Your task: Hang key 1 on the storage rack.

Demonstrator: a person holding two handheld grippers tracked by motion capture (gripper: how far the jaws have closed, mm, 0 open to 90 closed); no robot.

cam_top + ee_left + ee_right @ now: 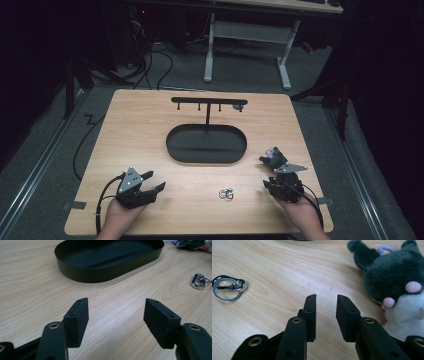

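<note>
Scene: 2 grippers low over the tabletop (150,115), and I'm running both; the oval black tray (206,144) with its hook stand (208,102) sits ahead of me.
Plush toy: grey-and-white plush keychain (397,282) lies on the tabletop just beside my right gripper (325,312), off to the side of the jaws, not between them.
Right jaws: apart by a narrow gap, nothing but bare wood between the pads.
Left jaws: my left gripper (116,315) stands wide apart, empty, aimed at the tray, hovering near the tabletop's front edge.
Key ring: silver ring and clasp (226,193) lies between my 2 grippers, apart from both.
Risk 1: that gap looks too narrow for the plush body, I reckon; going in like this could just shove it across the wood.
Risk 2: the soft fur may squash and slip out if I nip an ear instead of the body.
Risk 3: its pale loop (386,249) sits on the far side, so hanging it later could be fiddly.
Hard to see: the plush is cut off at the right gripper view's edge; whether it touches my jaw housing I can't tell. The stand's pegs are tiny from the high view.
</note>
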